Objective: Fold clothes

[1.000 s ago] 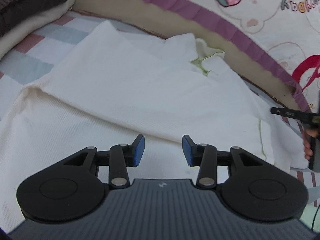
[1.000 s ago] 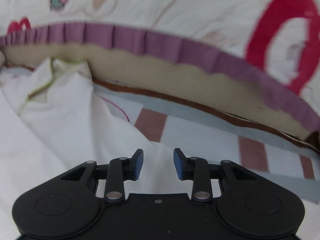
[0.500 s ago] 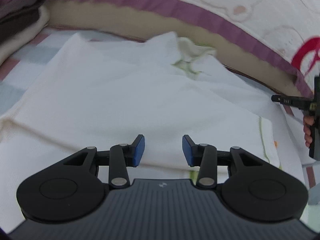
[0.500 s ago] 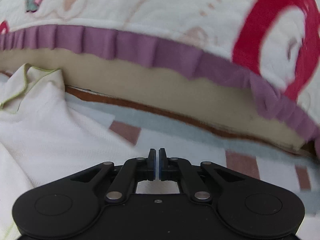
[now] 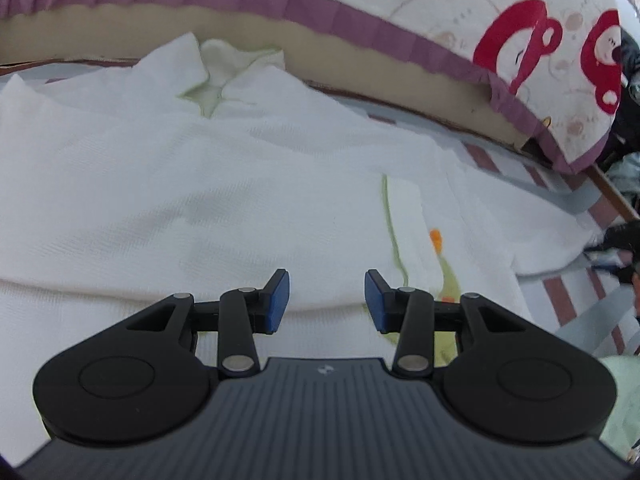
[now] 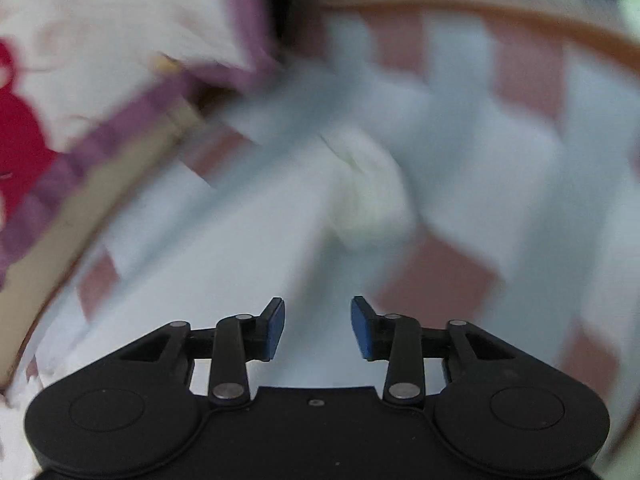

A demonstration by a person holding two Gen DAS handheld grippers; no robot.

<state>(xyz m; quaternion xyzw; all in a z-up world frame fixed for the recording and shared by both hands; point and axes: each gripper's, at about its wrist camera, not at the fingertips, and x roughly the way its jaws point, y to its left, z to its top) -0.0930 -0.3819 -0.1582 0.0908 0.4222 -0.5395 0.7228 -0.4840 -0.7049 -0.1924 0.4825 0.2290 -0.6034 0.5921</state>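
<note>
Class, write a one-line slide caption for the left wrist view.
Left gripper, fingers apart and empty, above a white garment spread on a checked sheet.

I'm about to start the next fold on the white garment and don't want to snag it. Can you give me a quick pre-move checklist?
1. Left gripper open, nothing between the pads: ok.
2. Right gripper open, jaws just opened, nothing held: ok.
3. White garment spread on the checked bed sheet: ok.
4. Collar lying flat: not ok, rumpled.
5. Right wrist view sharp enough to aim: not ok, blurred.
</note>
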